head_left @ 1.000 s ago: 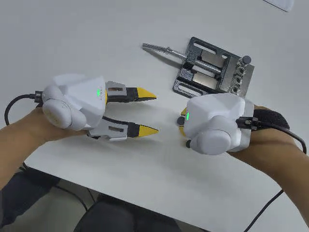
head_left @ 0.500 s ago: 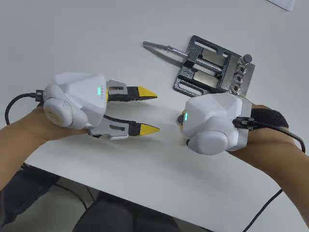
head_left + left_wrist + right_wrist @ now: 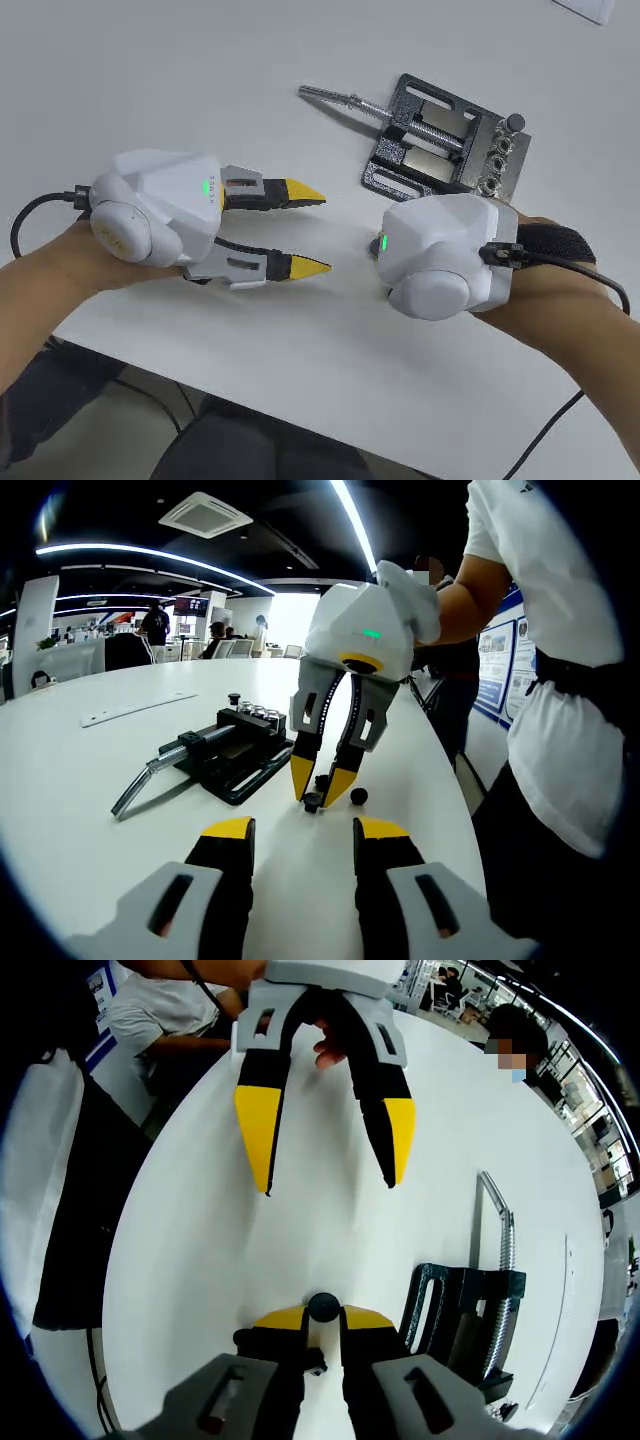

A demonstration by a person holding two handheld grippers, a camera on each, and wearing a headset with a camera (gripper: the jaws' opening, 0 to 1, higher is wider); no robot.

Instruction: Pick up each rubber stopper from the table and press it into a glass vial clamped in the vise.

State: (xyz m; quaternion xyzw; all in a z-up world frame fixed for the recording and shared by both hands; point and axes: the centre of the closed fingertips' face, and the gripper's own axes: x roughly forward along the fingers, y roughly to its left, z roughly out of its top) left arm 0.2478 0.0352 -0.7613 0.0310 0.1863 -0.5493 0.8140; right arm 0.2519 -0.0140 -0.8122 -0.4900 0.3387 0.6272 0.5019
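Note:
My right gripper (image 3: 322,1322) points down at the table, its jaws shut on a black rubber stopper (image 3: 322,1307) that rests on the white surface. From the left gripper view that right gripper (image 3: 320,785) stands over the stopper (image 3: 313,802), and a second loose stopper (image 3: 358,796) lies just beside it. The black vise (image 3: 440,150) sits behind, with a row of glass vials (image 3: 490,165) clamped in it. One stopper (image 3: 513,122) stands at the vise's far end. My left gripper (image 3: 308,228) hovers open and empty to the left.
The vise's long metal handle (image 3: 340,100) sticks out to the left across the table. The table's near edge (image 3: 250,380) runs just below both grippers. People stand in the room beyond the table.
My right gripper has shifted slightly and settled lower, now covering the stoppers and yellow tip that showed at its left side. The left gripper has stayed put.

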